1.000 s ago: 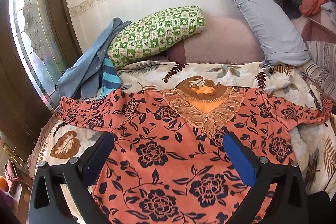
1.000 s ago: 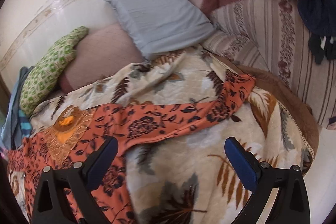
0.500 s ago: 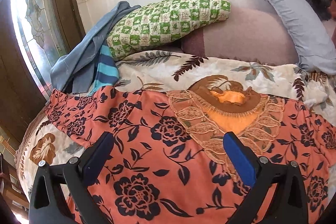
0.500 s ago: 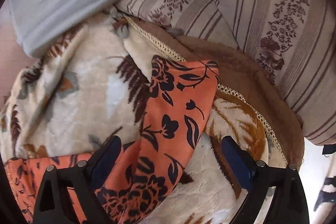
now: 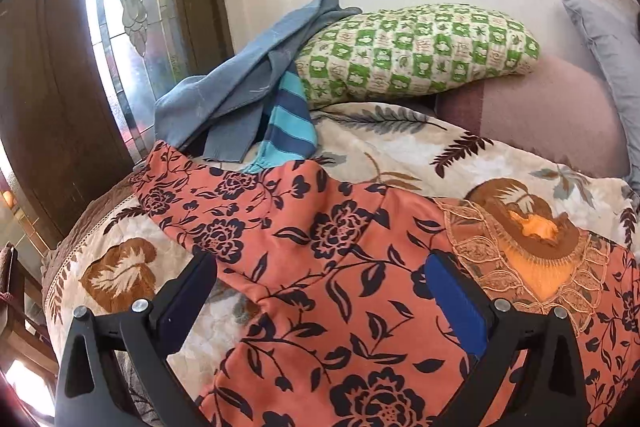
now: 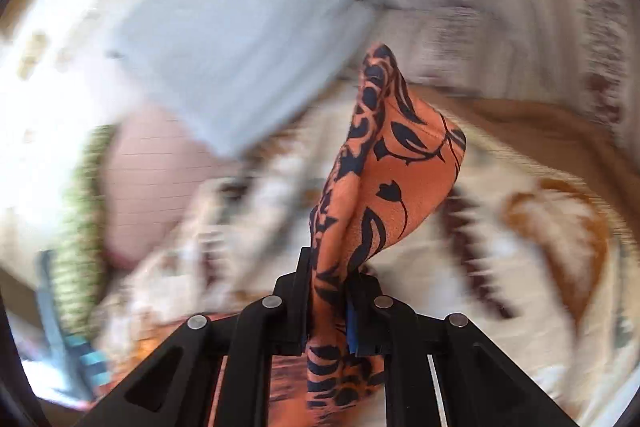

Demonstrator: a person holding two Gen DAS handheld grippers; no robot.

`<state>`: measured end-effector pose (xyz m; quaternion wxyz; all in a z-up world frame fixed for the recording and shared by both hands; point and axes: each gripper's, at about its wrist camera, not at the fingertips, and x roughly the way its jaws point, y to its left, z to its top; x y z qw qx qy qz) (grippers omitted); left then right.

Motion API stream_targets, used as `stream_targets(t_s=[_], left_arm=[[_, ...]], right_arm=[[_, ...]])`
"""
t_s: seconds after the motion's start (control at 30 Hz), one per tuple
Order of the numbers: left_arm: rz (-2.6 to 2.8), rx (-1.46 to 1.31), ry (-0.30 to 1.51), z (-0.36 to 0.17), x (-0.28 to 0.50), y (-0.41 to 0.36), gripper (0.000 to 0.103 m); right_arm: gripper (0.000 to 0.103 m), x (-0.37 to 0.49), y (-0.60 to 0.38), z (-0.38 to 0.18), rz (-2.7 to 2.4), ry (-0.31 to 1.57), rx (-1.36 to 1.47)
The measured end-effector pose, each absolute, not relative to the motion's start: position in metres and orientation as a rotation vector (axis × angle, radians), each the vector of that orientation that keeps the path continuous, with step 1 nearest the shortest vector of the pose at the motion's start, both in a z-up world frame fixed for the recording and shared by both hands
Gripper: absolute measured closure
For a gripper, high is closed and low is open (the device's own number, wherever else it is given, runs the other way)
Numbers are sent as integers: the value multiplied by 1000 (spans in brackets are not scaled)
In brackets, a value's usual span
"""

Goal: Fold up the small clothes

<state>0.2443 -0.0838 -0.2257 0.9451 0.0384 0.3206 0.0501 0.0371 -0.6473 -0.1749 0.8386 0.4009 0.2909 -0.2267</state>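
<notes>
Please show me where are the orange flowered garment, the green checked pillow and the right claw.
orange flowered garment [image 5: 340, 267], left wrist view, on its chest cloth.
green checked pillow [image 5: 416, 51], left wrist view, on its middle.
right claw [image 6: 330, 307], right wrist view, between its fingertips.

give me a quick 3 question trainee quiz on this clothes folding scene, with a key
1. True or false: the right gripper is shut on the orange floral garment.
2. Which pillow lies beside the blue clothes? A green checked pillow, B red pillow, C black pillow.
3. Fill in: the left gripper hangs ____ over the garment.

Key: 1 true; 2 A; 3 open
</notes>
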Motion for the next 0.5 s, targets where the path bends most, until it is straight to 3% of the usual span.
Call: stream_targets(t_s=[0.23,0.4,0.5], left_arm=[[228,6,644,-218,255,-25,0],[320,-38,648,-218,263,22,0],[346,-44,660,-222,269,41,0]], right_arm=[[89,148,-476,-136,-55,647,780],[86,220,-345,-181,65,767,788],[84,257,-278,-233,59,960,778]])
